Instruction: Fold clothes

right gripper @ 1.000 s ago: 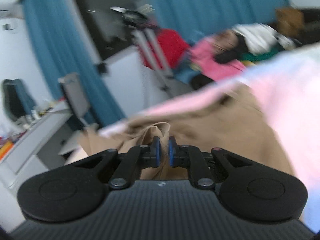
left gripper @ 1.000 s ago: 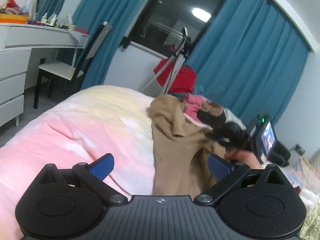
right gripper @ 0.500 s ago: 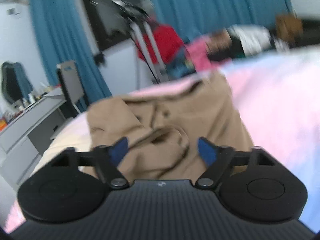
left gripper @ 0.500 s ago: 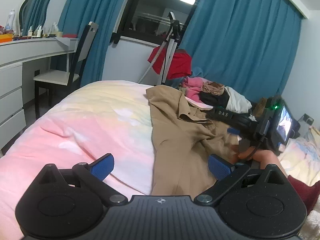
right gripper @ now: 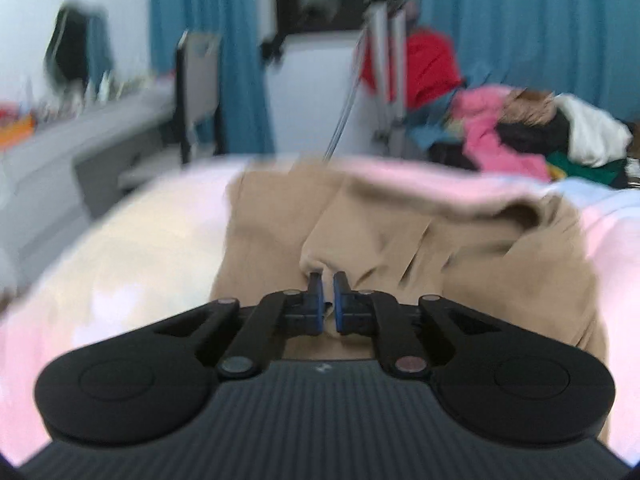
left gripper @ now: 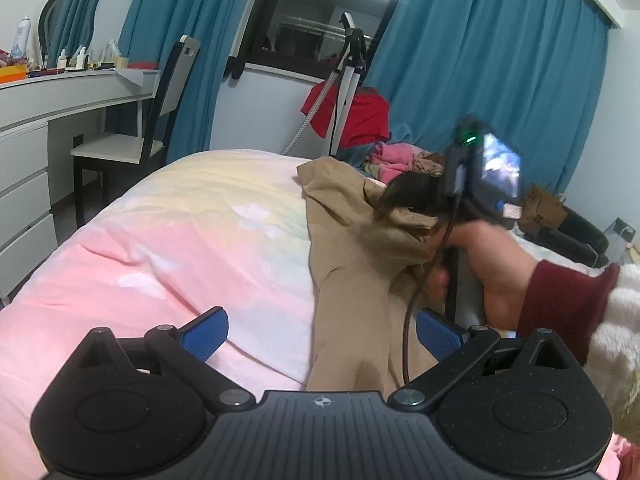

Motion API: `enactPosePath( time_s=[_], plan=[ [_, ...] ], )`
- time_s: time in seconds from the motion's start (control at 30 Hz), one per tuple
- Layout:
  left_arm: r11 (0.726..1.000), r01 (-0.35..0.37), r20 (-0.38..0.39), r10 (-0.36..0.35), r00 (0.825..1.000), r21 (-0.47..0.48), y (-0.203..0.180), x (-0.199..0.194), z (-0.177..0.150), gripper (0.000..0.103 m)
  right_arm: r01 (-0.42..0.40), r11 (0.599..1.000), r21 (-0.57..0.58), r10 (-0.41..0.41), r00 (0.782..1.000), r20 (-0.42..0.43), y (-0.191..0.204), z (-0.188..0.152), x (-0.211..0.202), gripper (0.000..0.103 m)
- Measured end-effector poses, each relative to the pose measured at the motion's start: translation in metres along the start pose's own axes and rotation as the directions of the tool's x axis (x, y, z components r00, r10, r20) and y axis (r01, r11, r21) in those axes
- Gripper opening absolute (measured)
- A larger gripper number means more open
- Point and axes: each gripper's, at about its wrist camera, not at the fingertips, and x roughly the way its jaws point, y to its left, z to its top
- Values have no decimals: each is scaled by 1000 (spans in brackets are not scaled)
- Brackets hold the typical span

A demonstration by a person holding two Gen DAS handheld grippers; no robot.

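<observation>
A tan garment lies rumpled along the right half of a pink and yellow bed blanket. My left gripper hovers open over the garment's near left edge, its blue pads apart and touching nothing. My right gripper has its jaws closing to a narrow slit, pinching a raised fold of the tan garment. In the left wrist view a person's hand in a dark red sleeve holds that gripper, and the cloth bunches over its blurred front end.
A pile of pink, white and dark clothes sits beyond the bed's far end. A tripod pole with a red cloth stands by the window. At left are a chair and a white desk.
My right gripper opened wide over the garment half a second ago and now is pinched on a fold, bunching the cloth upward. The left gripper stayed open and nearly still.
</observation>
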Motion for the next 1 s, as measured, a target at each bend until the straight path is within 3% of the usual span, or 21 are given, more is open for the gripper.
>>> enactPosePath(
  time_s=[0.1, 0.23, 0.33, 0.5, 0.53, 0.57, 0.6, 0.63, 0.83, 1.0],
  plan=[
    [1000, 12, 1, -12, 1000, -15, 2, 1, 1, 101, 83, 990, 117, -93, 992, 79, -25, 15, -6, 6],
    [1000, 26, -2, -26, 1000, -15, 4, 3, -1, 101, 184, 958, 218, -198, 979, 43, -63, 19, 16, 6],
    [1000, 25, -12, -25, 1000, -11, 3, 10, -3, 101, 226, 937, 265, -215, 974, -71, -82, 6, 44, 7],
    [999, 26, -18, -25, 1000, 20, -2, 14, -3, 101, 179, 945, 273, -165, 984, -73, -81, 4, 42, 13],
    [999, 23, -13, -22, 1000, 31, -3, 14, -3, 101, 175, 948, 266, -161, 984, -73, -79, 6, 37, 24],
    [999, 19, -9, -19, 1000, 42, -4, 14, -3, 101, 162, 951, 263, -149, 987, -67, -77, 8, 29, 48],
    [998, 16, -5, -16, 1000, 53, -6, 14, -2, 101, 150, 953, 263, -140, 989, -54, -74, 9, 18, 63],
    [998, 13, -2, -13, 1000, 63, -7, 14, -2, 101, 137, 955, 262, -131, 991, -41, -72, 10, 8, 85],
    [994, 1, 5, -1, 1000, 113, -13, 2, 2, 101, 58, 975, 214, -54, 998, -27, -51, 10, -89, 87],
    [994, 13, -12, -12, 1000, 113, -15, -12, 4, 101, 0, 982, 190, -4, 1000, 21, -42, -12, -201, 87]
  ],
)
